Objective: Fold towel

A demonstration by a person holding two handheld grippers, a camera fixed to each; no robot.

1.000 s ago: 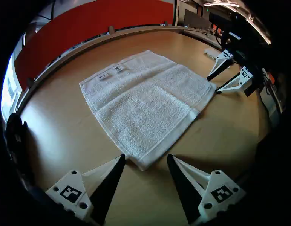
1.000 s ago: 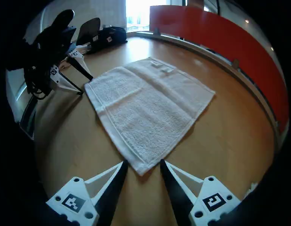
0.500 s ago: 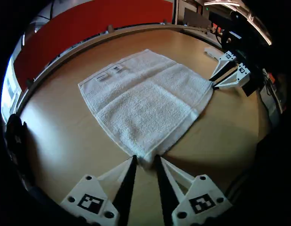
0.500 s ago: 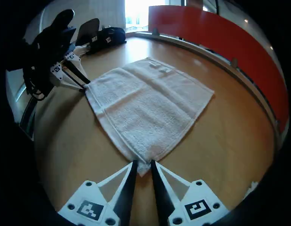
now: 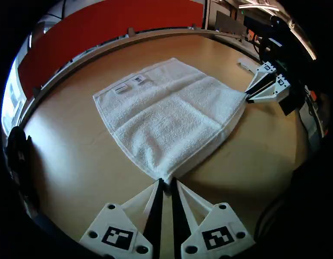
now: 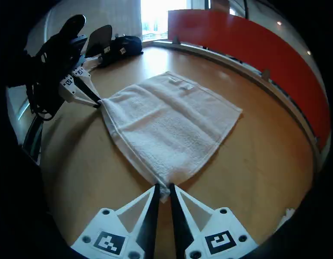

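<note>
One white towel [image 5: 166, 116], two tools [image 5: 165, 182] [image 6: 163, 187], two sewn tags [image 5: 121, 88] [image 5: 137, 79], one wooden table [image 5: 71, 142], one red panel [image 5: 102, 26]

This looks like an office or a lab workroom rather than a home. A broad, pale wooden table [image 5: 71, 142] has a long red divider panel [image 5: 102, 30] standing along its far edge, held in small brackets — the desk-screen kind. Strip lights [image 5: 257, 6] run overhead. Past the table's far corner there is a bright window [image 6: 162, 17] — and a black bag [image 6: 123, 43] lies at that edge.
</note>
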